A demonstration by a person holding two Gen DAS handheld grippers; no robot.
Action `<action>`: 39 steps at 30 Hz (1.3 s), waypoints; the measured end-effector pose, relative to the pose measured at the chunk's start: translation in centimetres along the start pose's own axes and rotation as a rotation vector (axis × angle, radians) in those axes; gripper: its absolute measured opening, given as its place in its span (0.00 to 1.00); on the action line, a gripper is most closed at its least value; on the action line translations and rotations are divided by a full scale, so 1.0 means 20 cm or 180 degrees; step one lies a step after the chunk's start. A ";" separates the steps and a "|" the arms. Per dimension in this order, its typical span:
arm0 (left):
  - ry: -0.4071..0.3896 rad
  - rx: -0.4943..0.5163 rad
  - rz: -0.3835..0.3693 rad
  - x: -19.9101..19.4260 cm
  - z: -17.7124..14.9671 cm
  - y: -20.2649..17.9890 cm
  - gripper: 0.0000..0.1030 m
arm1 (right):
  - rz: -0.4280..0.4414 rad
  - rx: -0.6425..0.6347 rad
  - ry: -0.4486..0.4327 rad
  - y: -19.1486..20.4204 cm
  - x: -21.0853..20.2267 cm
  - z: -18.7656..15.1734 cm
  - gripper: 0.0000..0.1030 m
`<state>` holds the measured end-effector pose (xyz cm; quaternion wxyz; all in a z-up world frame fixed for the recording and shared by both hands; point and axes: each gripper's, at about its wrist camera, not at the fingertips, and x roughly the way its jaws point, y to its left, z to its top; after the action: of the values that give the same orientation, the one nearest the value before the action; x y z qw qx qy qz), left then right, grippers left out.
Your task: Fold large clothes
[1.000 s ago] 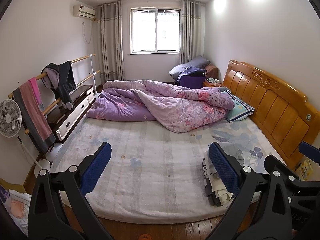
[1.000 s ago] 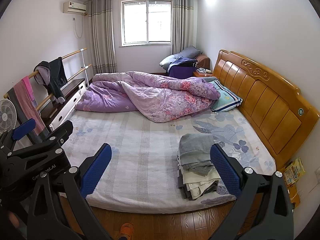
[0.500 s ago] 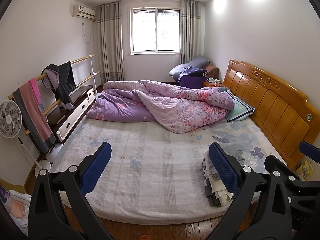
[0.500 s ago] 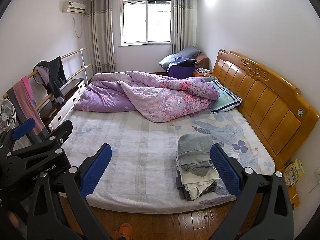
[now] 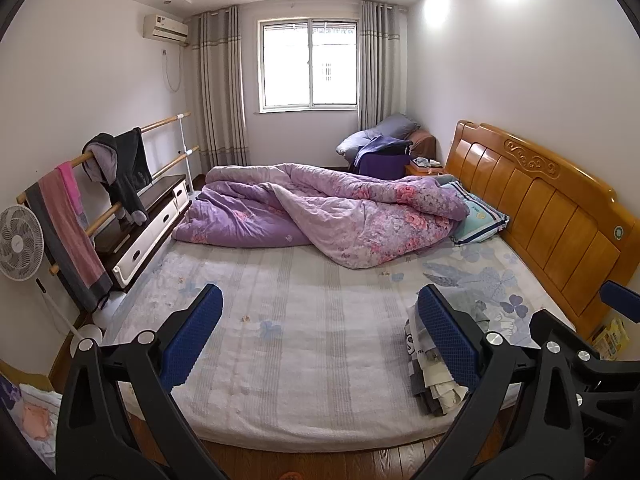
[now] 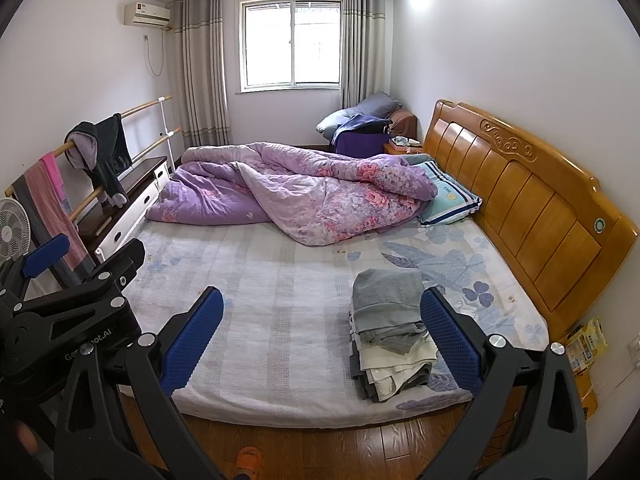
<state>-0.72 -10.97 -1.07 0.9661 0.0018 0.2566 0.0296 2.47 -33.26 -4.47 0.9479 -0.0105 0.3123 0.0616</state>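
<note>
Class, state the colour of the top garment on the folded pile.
Grey top garment; clearest in the right wrist view.

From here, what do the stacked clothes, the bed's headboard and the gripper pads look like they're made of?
Stacked clothes: soft woven or knit fabric, matte grey and cream, with limp folded edges; exact fibre unclear.
Headboard: apparently wood with a glossy orange-brown varnish; grain, carved scroll and panel seams show.
Pads on the right gripper: blue, likely rubber or textured plastic, with a fine grid pattern.
</note>
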 end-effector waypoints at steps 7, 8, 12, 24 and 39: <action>0.0043 -0.0018 -0.0054 0.02 0.01 0.04 0.95 | 0.0004 0.0004 0.0002 0.00 0.00 0.01 0.92; 0.0047 -0.0022 -0.0059 0.02 0.01 0.04 0.95 | 0.0006 0.0006 0.0003 0.00 0.00 0.01 0.92; 0.0051 -0.0001 -0.0052 0.02 0.01 0.05 0.95 | 0.0004 0.0009 0.0010 0.00 0.00 0.00 0.92; 0.0069 0.0005 -0.0075 0.03 0.00 0.06 0.95 | 0.0006 0.0013 0.0023 -0.01 0.01 0.00 0.92; 0.0087 0.0023 -0.0087 0.03 -0.02 0.08 0.95 | 0.0008 0.0018 0.0037 -0.02 0.02 0.00 0.92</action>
<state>-0.45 -9.39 -1.79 0.9628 0.0014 0.2699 0.0156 2.84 -33.55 -4.75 0.9461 -0.0078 0.3179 0.0620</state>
